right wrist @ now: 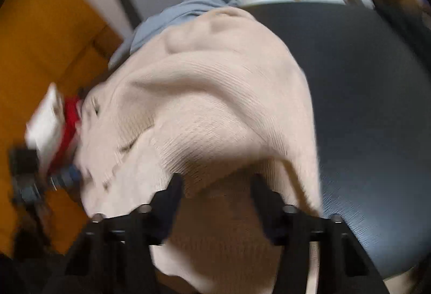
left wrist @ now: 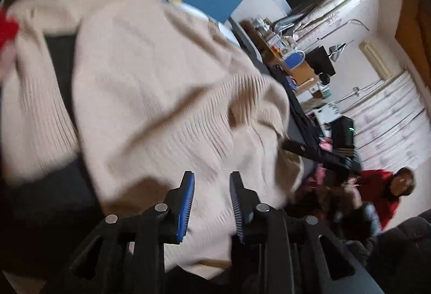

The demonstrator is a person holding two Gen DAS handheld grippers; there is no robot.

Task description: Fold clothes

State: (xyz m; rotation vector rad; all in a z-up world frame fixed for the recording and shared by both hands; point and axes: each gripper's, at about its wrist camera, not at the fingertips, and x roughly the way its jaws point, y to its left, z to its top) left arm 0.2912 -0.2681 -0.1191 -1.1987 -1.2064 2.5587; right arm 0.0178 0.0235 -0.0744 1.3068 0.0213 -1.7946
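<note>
While the cream sweater (right wrist: 215, 94) overhangs the dark table (right wrist: 377, 105) – bare rightward – both hand-held grippers (left wrist: 211, 202) (right wrist: 215, 202) gape, unclenched.

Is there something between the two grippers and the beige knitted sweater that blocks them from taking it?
Nothing visible blocks them. The beige ribbed knit sweater lies directly under the left gripper and the right gripper, with its fabric showing between each pair of fingers. A grey-blue garment lies only at its far edge.

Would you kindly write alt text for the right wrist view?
A cream ribbed sweater lies rumpled on a dark round table, with the right claw open just over its near edge. A grey-blue garment lies behind it; the picture is blurred.
</note>
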